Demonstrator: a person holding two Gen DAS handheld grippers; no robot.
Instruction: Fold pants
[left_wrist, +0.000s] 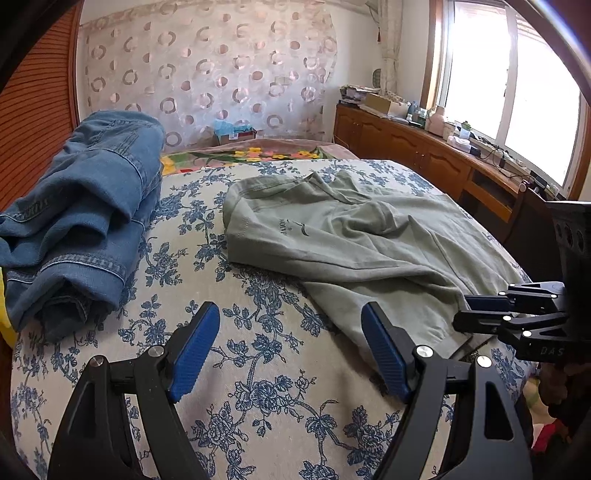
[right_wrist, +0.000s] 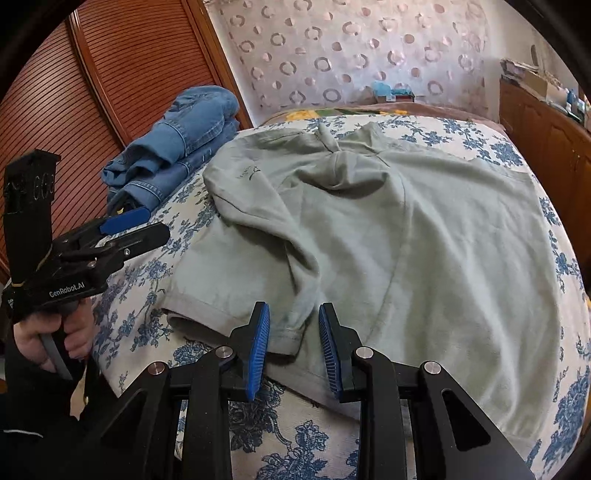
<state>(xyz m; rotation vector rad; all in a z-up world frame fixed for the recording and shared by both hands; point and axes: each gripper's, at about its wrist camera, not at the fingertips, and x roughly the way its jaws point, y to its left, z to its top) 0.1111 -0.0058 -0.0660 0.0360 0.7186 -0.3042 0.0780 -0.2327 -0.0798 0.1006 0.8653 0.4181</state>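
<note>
Right wrist view: pants (right_wrist: 369, 240) hem lies between the narrowly parted right tool (right_wrist: 293, 328).

Both grippers (right_wrist: 293, 347) black w/ blue ribbed pads, silver screws; left one (right_wrist: 122, 229) marked "GenRobot.AI"; dark sleeve (right_wrist: 22, 406).

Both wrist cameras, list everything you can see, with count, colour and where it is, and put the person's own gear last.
green pants: one, pale grey-green, spread rumpled over the middle of the bed.
denim clothes: one pile, blue, on the bed's far left beside the wooden shutter.
bed cover: one, cream with blue flowers, under everything.
flowered blanket: one, yellow and green, at the head of the bed.
wooden cabinet: one, brown, cluttered on top, under the window.
left gripper: one, black with blue pads, open above bare cover.
right gripper: one, same colours, open, straddling a pants hem.
hand: one, gripping the left handle.
</note>
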